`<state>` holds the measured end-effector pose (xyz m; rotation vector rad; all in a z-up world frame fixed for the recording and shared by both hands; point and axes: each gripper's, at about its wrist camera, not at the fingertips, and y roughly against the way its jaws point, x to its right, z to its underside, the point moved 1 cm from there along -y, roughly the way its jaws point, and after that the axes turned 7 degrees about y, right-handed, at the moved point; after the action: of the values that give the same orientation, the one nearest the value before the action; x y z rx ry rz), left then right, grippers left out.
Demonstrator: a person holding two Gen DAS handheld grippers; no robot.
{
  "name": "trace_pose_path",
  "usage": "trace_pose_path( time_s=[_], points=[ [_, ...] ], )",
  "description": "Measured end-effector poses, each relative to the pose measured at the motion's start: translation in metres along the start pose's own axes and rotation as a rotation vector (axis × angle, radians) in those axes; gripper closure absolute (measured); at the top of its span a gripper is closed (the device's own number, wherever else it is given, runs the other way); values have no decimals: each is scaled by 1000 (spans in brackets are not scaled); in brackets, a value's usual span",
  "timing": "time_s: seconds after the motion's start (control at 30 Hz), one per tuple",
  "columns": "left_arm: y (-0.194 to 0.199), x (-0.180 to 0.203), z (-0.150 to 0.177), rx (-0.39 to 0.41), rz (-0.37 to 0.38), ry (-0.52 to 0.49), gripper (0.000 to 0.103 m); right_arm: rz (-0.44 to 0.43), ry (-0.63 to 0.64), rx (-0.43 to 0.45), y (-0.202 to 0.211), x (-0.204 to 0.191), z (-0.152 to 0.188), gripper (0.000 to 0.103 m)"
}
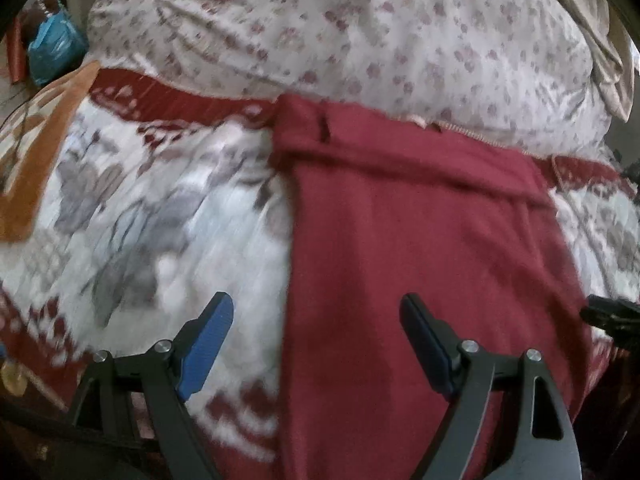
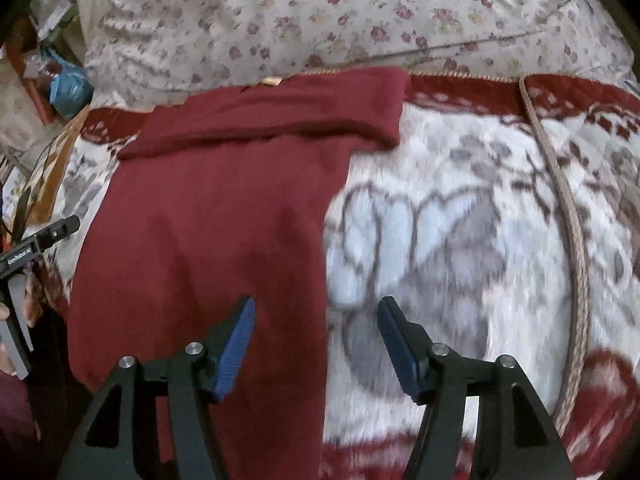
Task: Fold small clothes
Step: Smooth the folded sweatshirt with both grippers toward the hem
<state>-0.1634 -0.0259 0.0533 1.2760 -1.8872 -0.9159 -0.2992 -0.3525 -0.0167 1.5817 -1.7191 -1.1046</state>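
A dark red garment [image 1: 432, 264] lies flat on a white, grey and red patterned blanket [image 1: 168, 216], its far end folded over into a band [image 1: 400, 152]. My left gripper [image 1: 316, 304] is open and empty, straddling the garment's left edge near its front part. In the right wrist view the same garment [image 2: 208, 232] lies at the left, with the folded band [image 2: 280, 108] at its far end. My right gripper [image 2: 316, 308] is open and empty, straddling the garment's right edge. The left gripper's body [image 2: 36, 240] shows at the left edge.
A floral pillow or duvet [image 1: 340, 28] lies behind the garment, also in the right wrist view [image 2: 320, 12]. A braided cord [image 2: 568, 240] runs across the blanket [image 2: 460, 240] at the right. A blue bag [image 1: 56, 48] and clutter sit at the far left. An orange cloth [image 1: 44, 152] lies left.
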Motion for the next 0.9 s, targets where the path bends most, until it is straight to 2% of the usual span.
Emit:
trace_pose_path(
  time_s=[0.17, 0.37, 0.5, 0.63, 0.77, 0.9],
  points=[
    [9, -16, 28, -25, -29, 40, 19, -23, -2, -13, 5, -6, 29, 33],
    [25, -22, 39, -9, -42, 57, 19, -36, -19, -9, 11, -8, 45, 33],
    [32, -19, 45, -8, -40, 42, 19, -69, -37, -21, 17, -8, 54, 27],
    [37, -18, 54, -14, -28, 24, 19, -73, -17, -63, 17, -11, 70, 27],
    [39, -24, 68, -49, 2, 34, 19, -108, -9, -72, 19, -16, 83, 27],
    [31, -31, 83, -119, 23, 63, 19, -158, -5, -76, 18, -21, 89, 26]
  ],
)
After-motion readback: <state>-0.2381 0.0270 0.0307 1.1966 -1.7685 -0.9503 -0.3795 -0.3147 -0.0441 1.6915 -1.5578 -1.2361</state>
